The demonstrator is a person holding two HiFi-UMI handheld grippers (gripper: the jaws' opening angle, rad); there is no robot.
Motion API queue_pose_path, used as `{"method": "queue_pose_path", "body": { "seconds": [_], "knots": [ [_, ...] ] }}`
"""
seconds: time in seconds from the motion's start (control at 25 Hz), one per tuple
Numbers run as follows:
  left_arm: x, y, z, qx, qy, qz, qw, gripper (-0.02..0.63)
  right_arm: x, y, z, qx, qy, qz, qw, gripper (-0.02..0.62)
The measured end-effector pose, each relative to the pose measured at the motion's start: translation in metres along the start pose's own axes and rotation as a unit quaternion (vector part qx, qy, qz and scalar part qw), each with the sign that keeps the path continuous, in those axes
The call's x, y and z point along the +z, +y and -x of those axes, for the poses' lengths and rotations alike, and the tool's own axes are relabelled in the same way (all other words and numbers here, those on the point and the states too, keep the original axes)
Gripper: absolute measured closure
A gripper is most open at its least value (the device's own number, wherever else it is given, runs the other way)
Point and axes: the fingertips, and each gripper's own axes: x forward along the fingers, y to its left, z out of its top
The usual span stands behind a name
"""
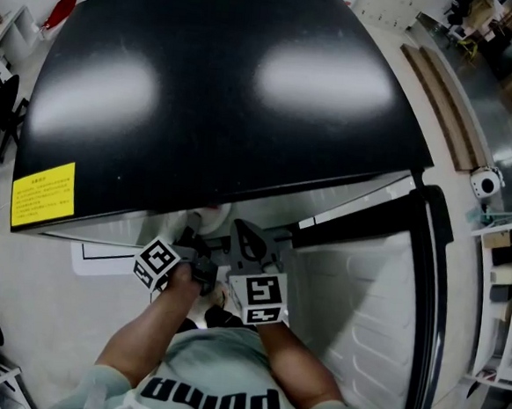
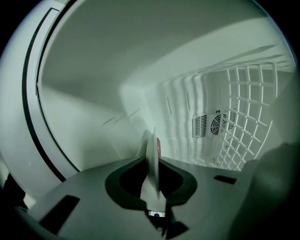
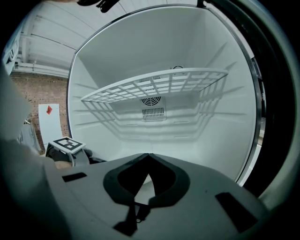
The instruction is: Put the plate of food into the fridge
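In the left gripper view my left gripper (image 2: 151,165) is shut on the rim of a white plate (image 2: 151,143), which I see edge-on between the jaws. A bit of red food (image 2: 158,146) shows on its far side. The plate reaches into the white fridge cavity (image 2: 93,117), and this view is rolled, so the wire shelf (image 2: 248,117) stands at the right. My right gripper (image 3: 149,155) is shut with its tips meeting on nothing, and it points into the fridge below the wire shelf (image 3: 154,84). In the head view both grippers, left (image 1: 189,249) and right (image 1: 251,243), sit side by side at the fridge opening.
The black fridge top (image 1: 221,91) fills the head view, with a yellow label (image 1: 43,193) at its left. The open door (image 1: 380,315) stands to the right. A fan vent (image 3: 152,112) sits in the back wall. Shelving (image 1: 504,298) stands far right.
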Motion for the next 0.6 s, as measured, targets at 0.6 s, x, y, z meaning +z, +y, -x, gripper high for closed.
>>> {"method": "queue_pose_path", "body": {
  "seconds": [0.6],
  "knots": [
    [-0.0006, -0.0009, 0.0037, 0.080, 0.015, -0.174, 0.9814, 0.552, -0.0052, 0.0090, -0.0034, 0.014, 0.003, -0.007, 1.000, 0.591]
  ]
}}
